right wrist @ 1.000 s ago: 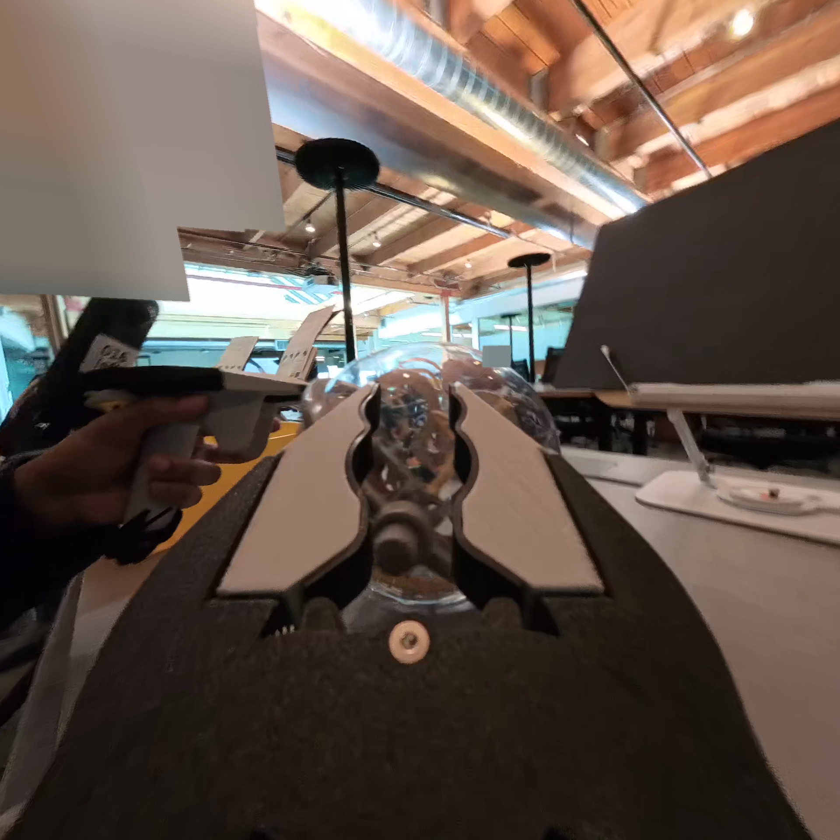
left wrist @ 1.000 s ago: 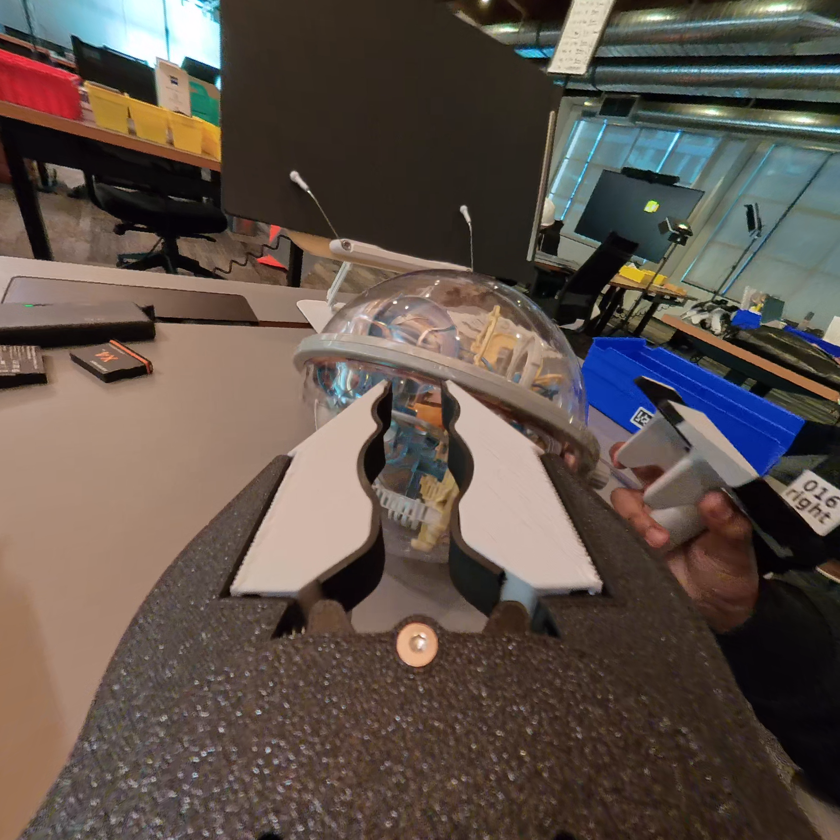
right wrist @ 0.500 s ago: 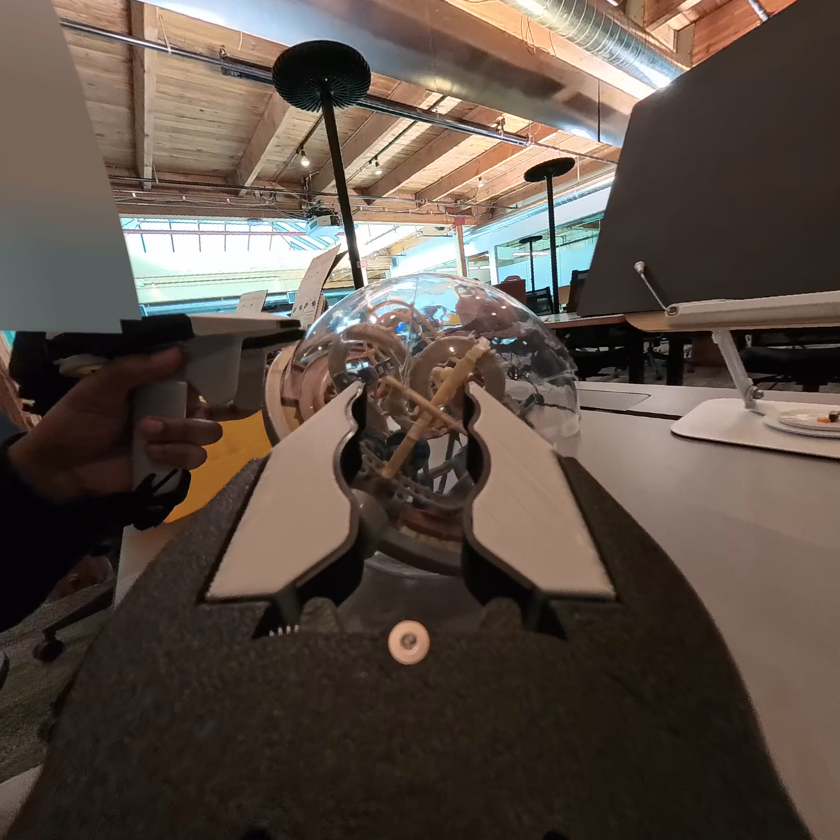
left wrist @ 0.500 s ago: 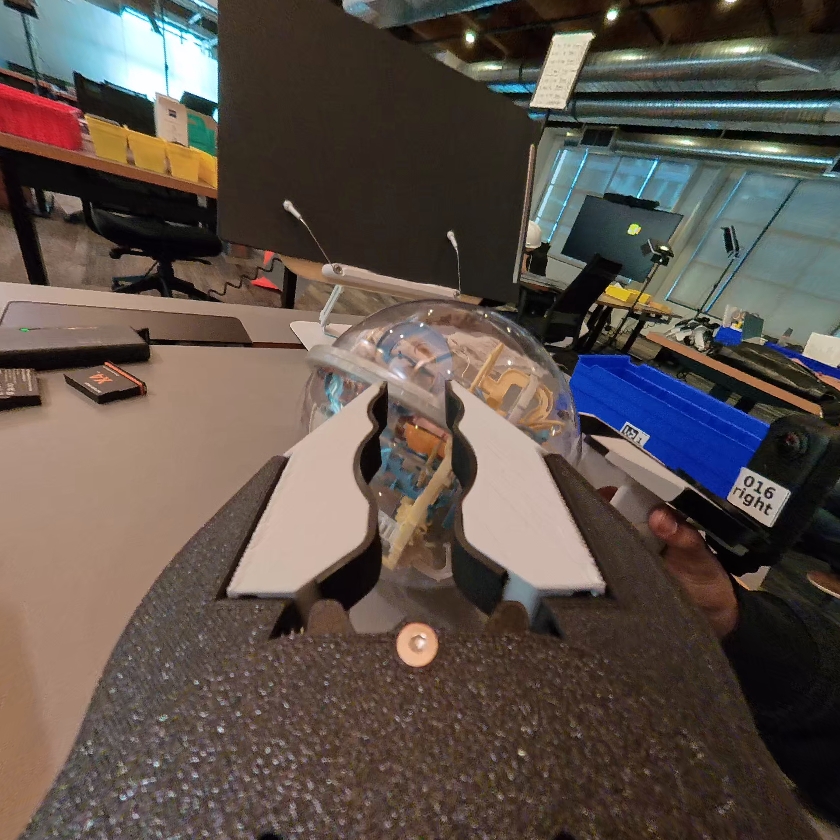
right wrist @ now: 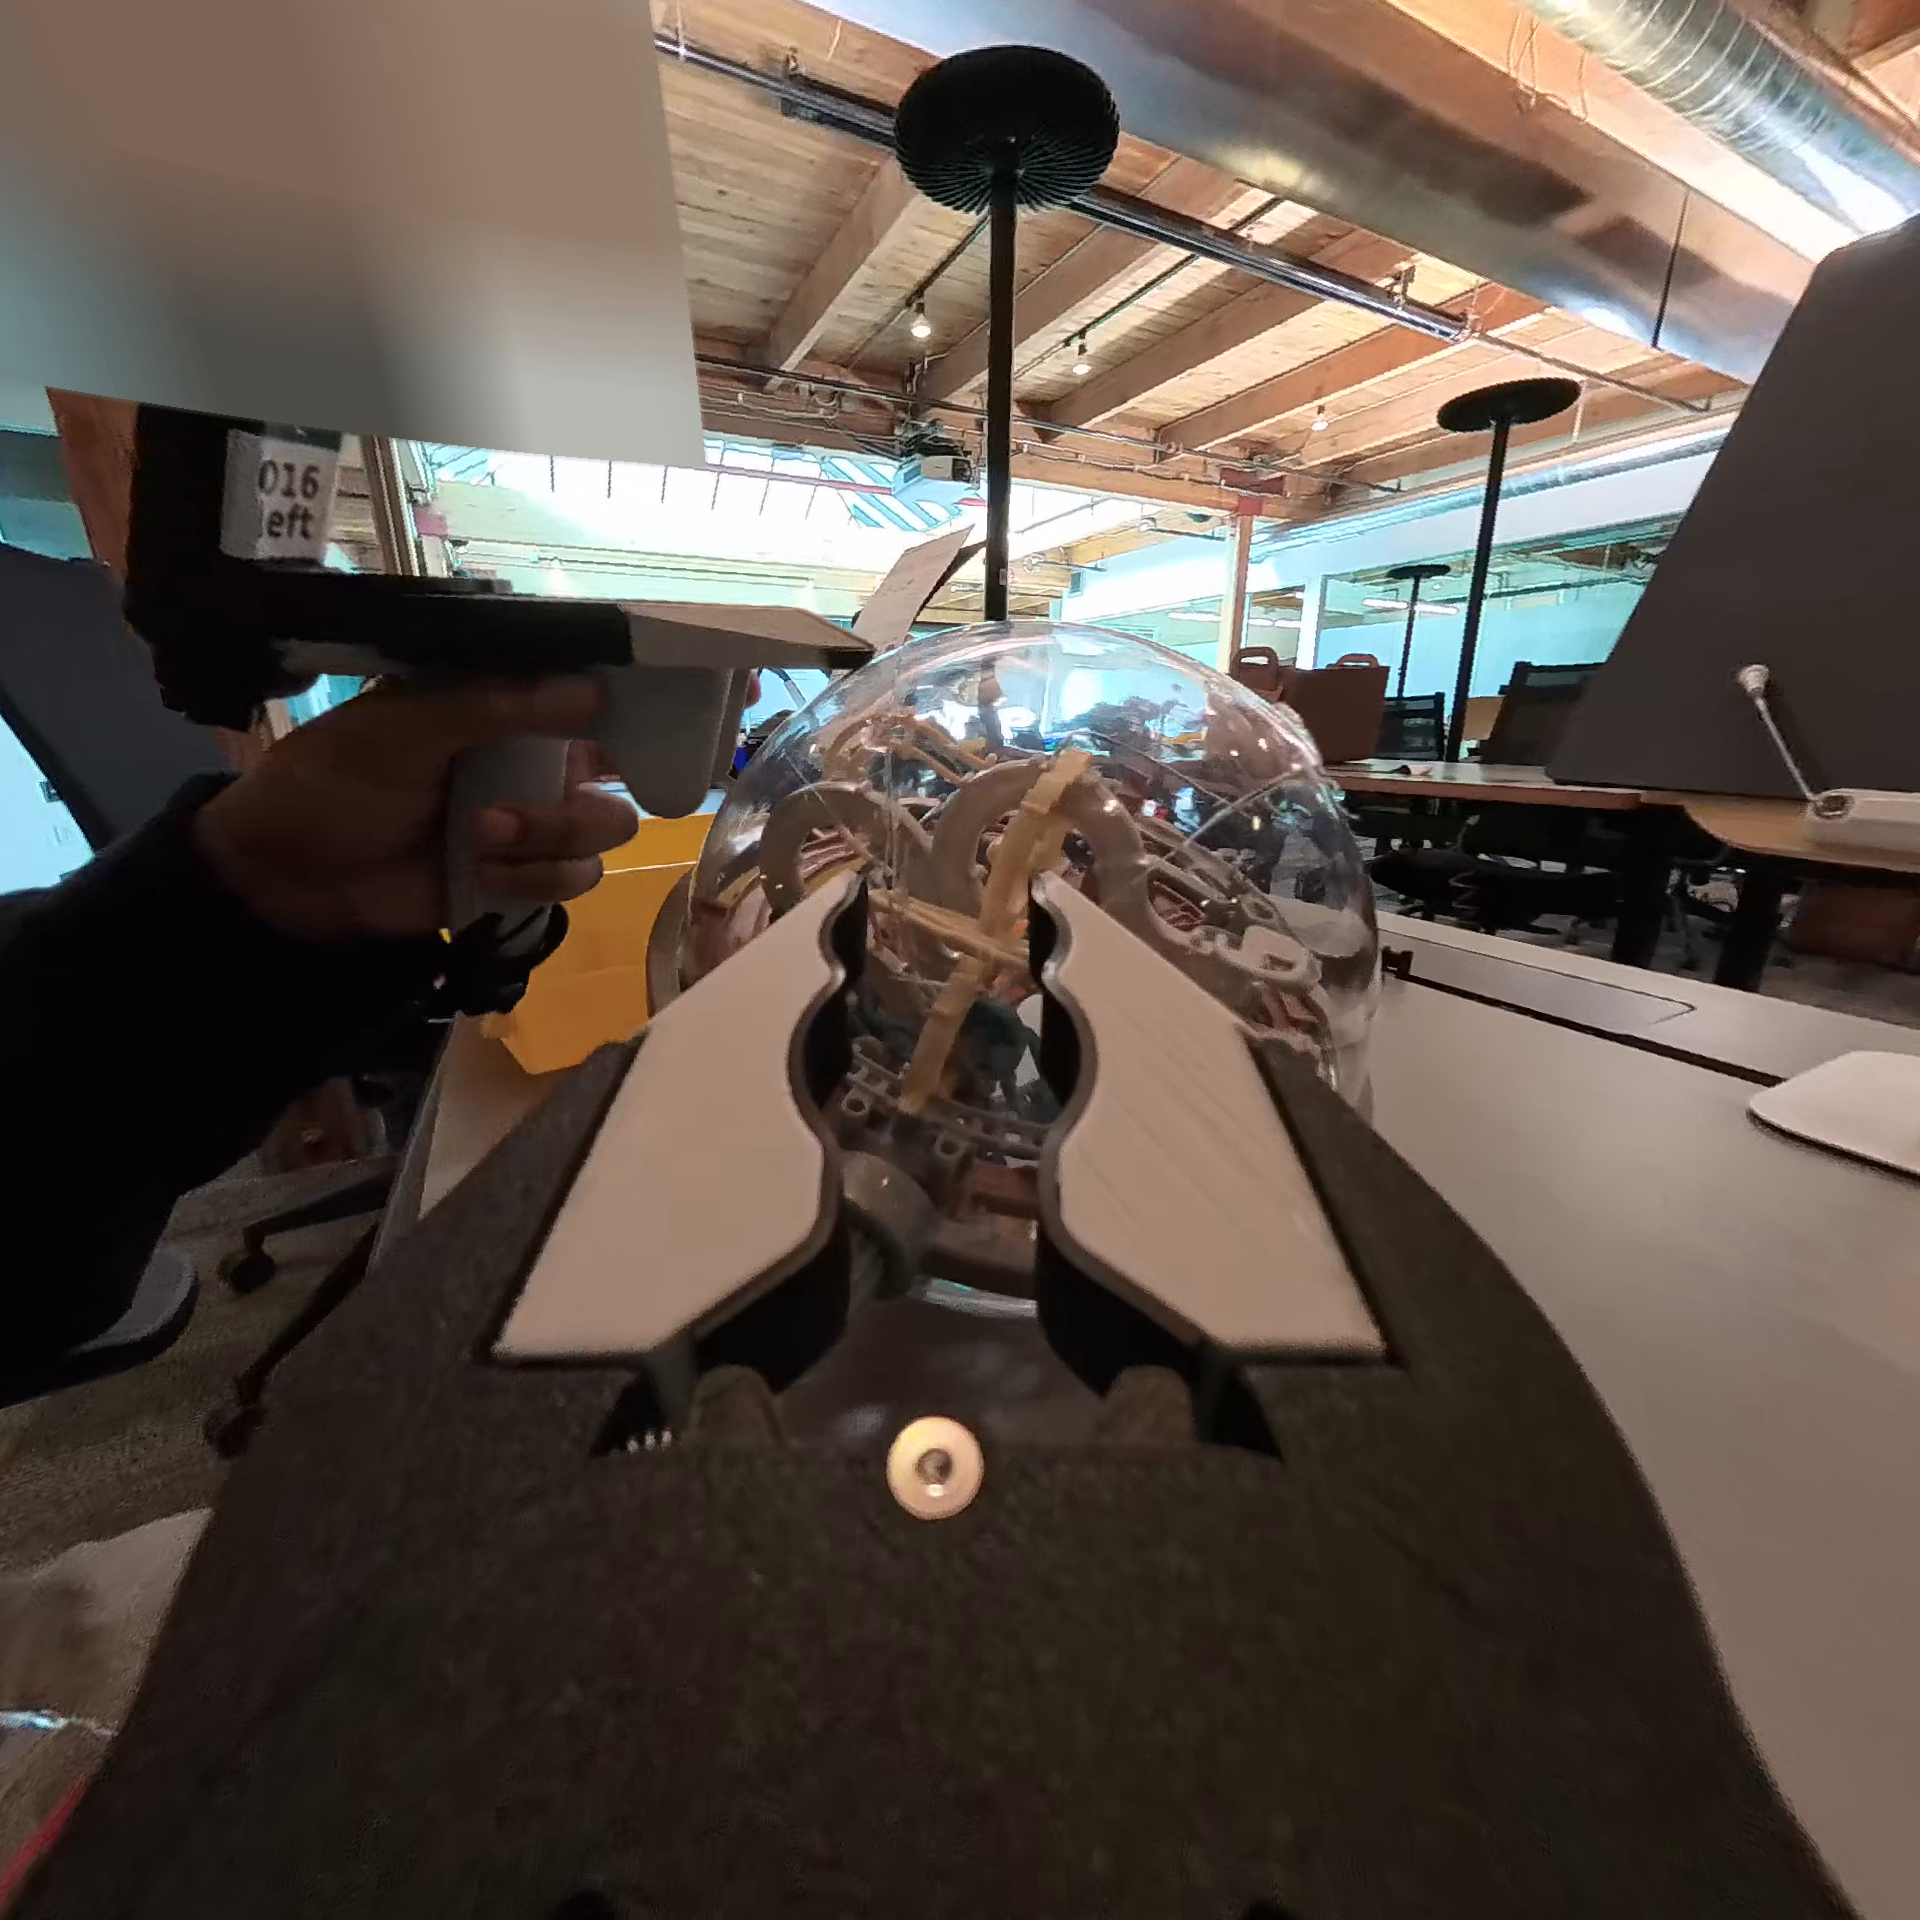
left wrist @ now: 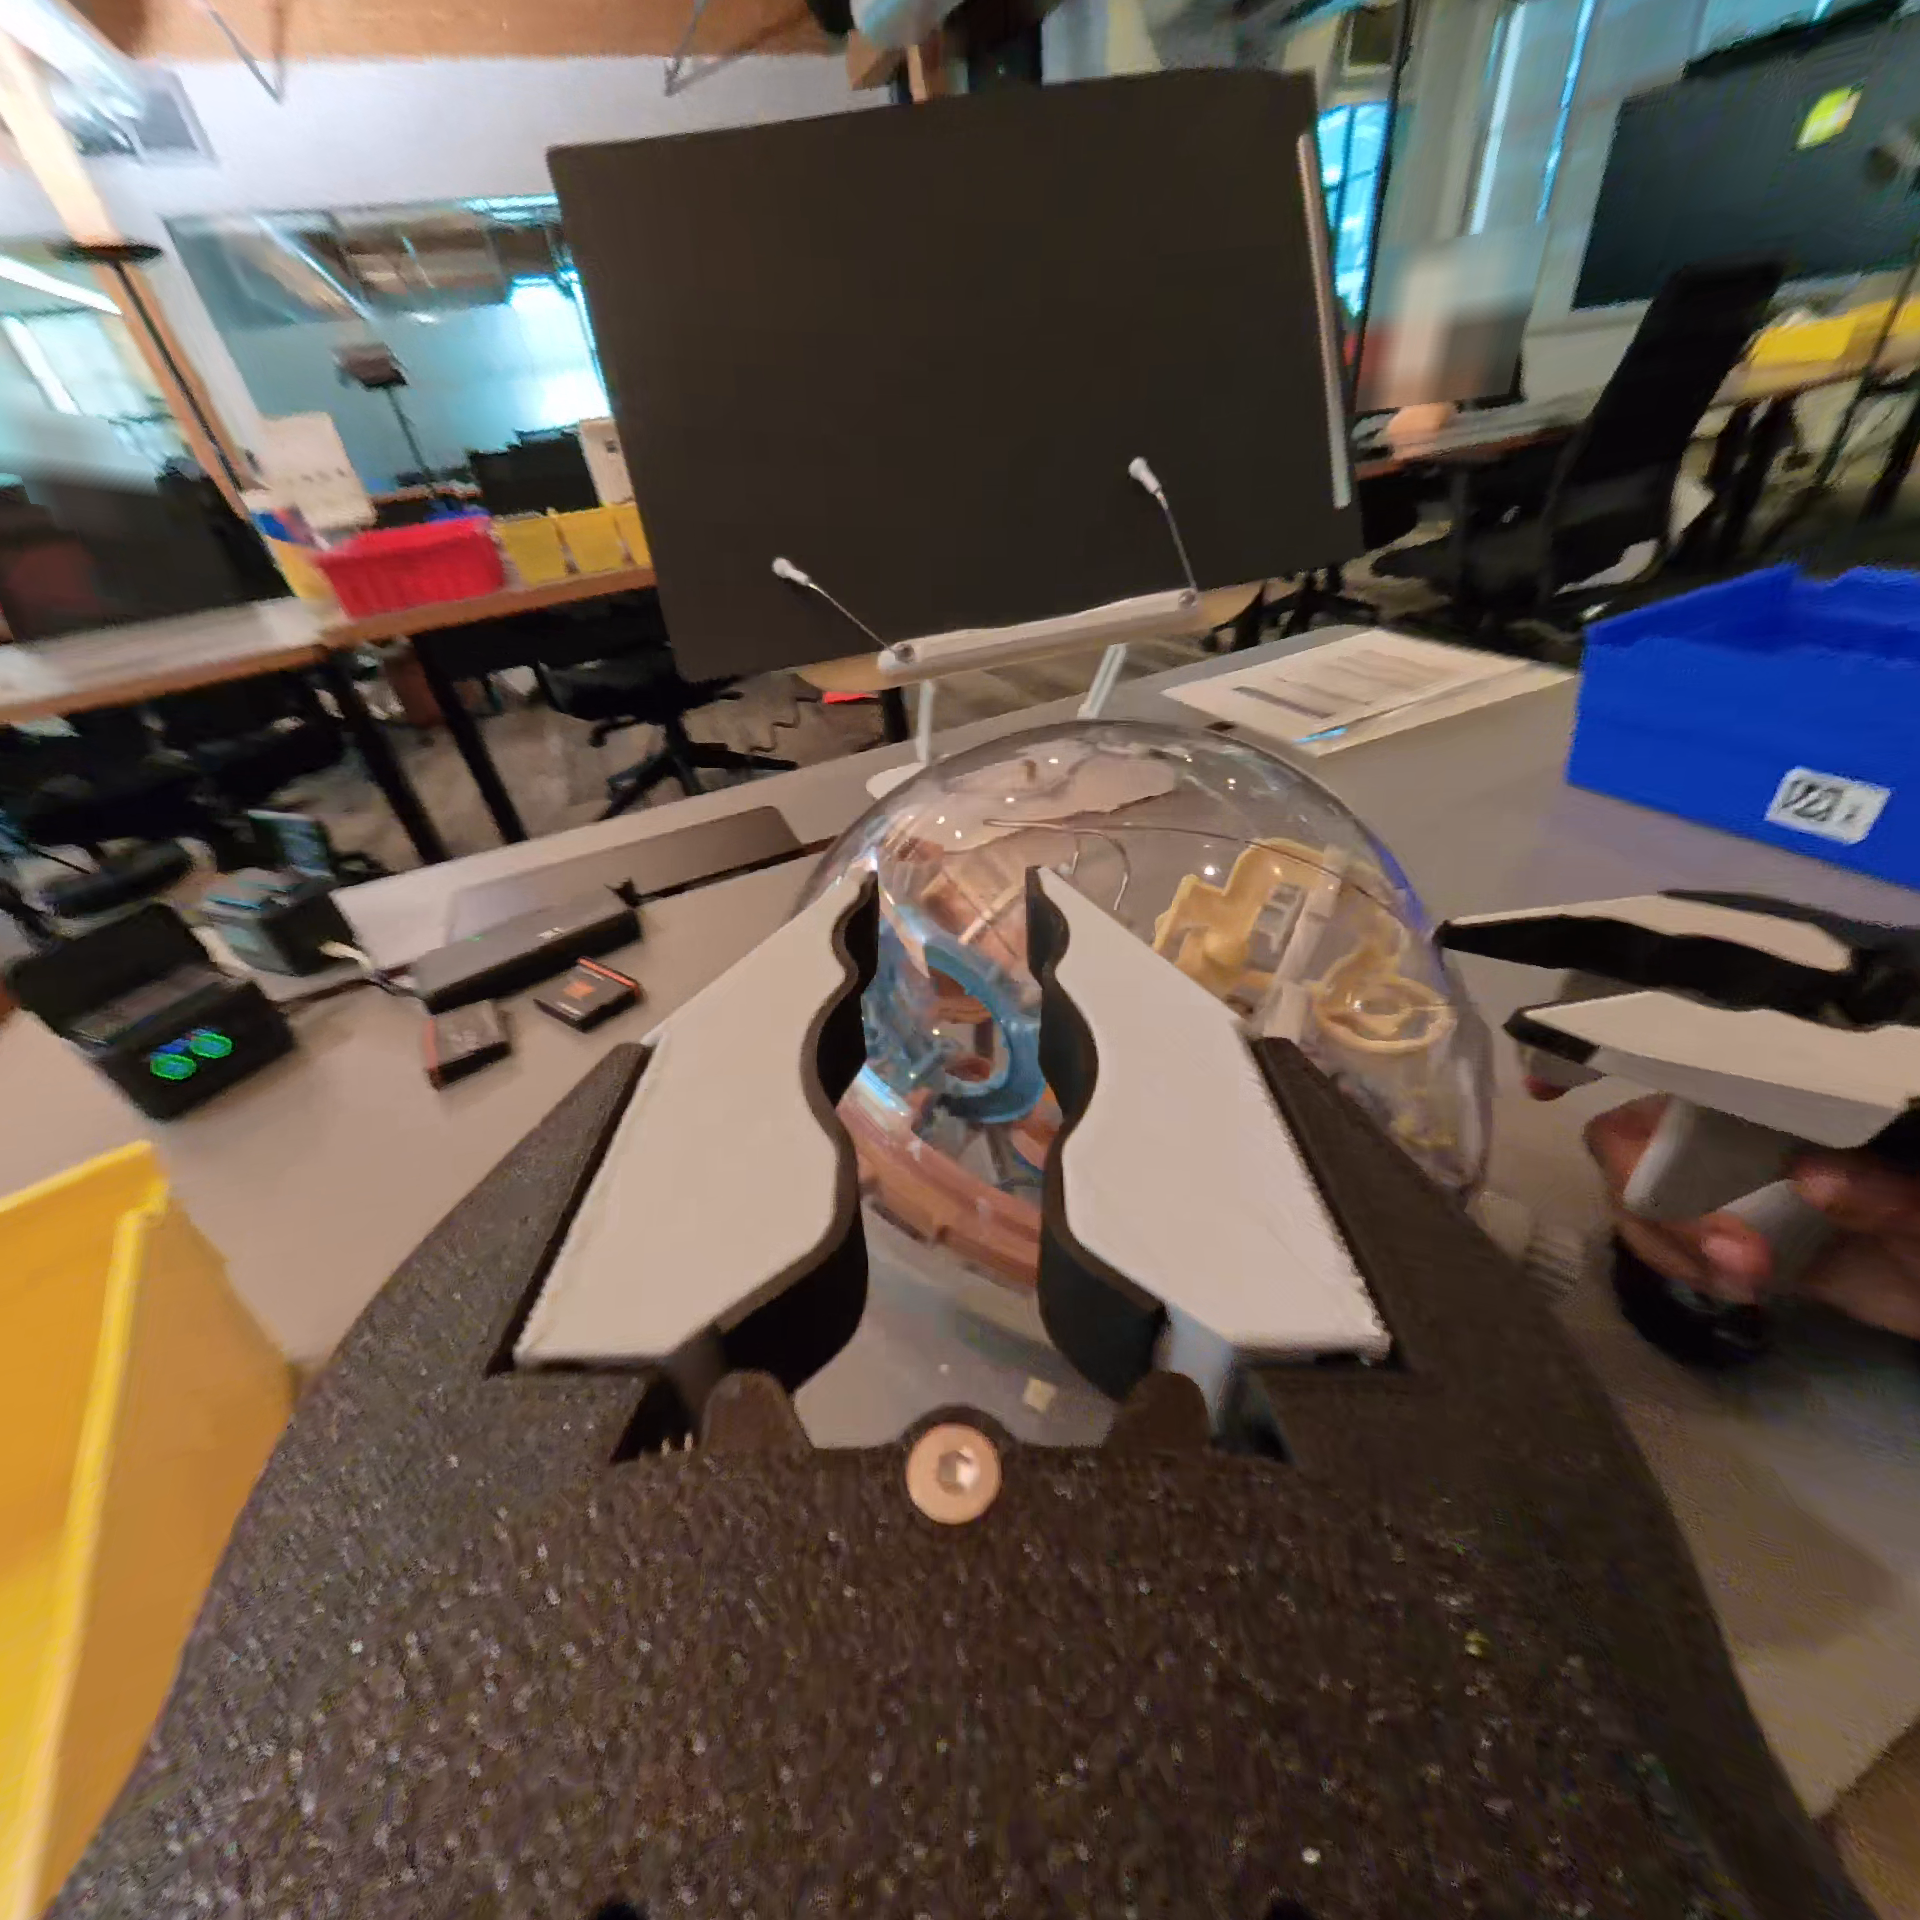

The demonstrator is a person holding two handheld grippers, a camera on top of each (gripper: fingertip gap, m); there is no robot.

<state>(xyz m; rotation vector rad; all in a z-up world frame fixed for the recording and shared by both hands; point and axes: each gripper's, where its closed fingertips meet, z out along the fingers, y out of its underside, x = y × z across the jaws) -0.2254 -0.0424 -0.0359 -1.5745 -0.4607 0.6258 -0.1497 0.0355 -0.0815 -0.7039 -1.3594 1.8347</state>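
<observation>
Compared with half a second earlier, the left wrist view has swung left, bringing a yellow bin (left wrist: 94, 1455) into its lower left corner, and the clear maze ball (left wrist: 1195, 956) shows different inner tracks.

The left gripper (left wrist: 948, 894) has its fingers parted a little, tips against the ball's near side. The right gripper (right wrist: 945, 894) is likewise slightly parted, pressing the ball (right wrist: 1039, 862) from the opposite side. Whether the ball rests on the grey tabletop (left wrist: 343, 1164) cannot be told.

A blue bin (left wrist: 1756, 717), black battery packs (left wrist: 520, 940) and a black board (left wrist: 956, 364) stand around in an open workshop with wooden ceiling beams.
</observation>
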